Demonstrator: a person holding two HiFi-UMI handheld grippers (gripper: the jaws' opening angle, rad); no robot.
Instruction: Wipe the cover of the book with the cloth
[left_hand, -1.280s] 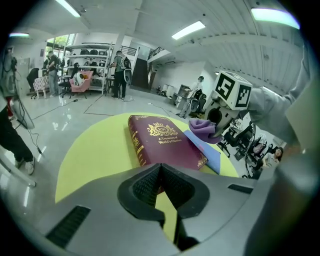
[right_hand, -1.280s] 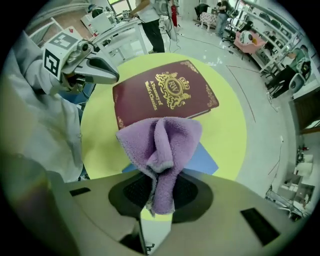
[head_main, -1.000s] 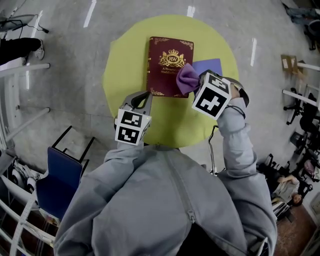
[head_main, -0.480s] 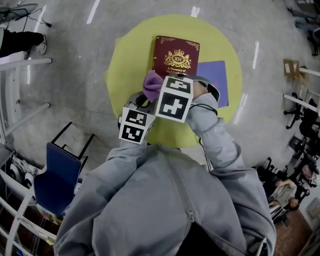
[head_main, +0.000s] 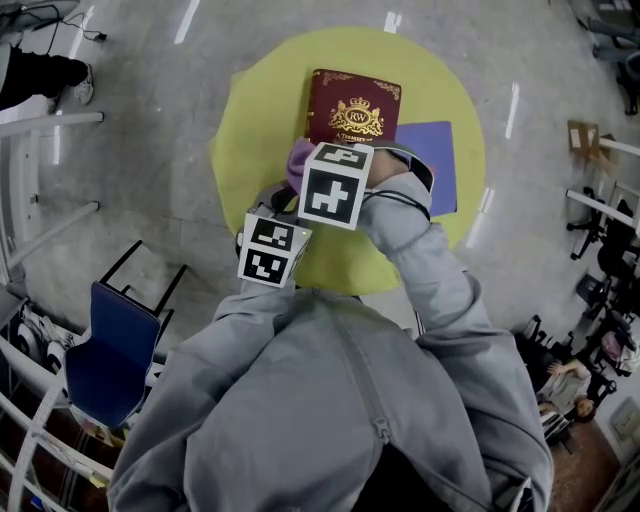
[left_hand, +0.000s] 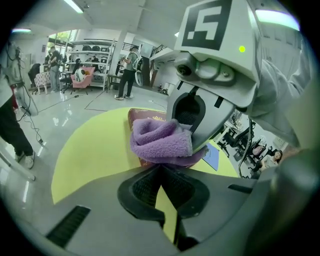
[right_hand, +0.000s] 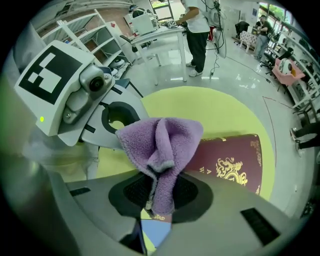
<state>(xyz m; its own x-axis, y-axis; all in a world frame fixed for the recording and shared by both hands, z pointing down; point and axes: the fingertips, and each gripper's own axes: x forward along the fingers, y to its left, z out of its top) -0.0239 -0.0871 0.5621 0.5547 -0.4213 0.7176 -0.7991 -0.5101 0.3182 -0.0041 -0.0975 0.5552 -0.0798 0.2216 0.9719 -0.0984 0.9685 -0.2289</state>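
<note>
One cloth (right_hand: 160, 142), clamped in the right gripper (right_hand: 159, 192), overhangs a corner of the book (right_hand: 225, 160); left gripper (left_hand: 160, 170) closed, empty.

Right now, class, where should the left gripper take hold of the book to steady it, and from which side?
Probably the left long edge of the book, coming in low from the left. It lies flat, cover up, so only thin edges offer the jaws a hold; the right gripper with the cloth covers its near end, and a blue sheet lies beside its right edge.
</note>
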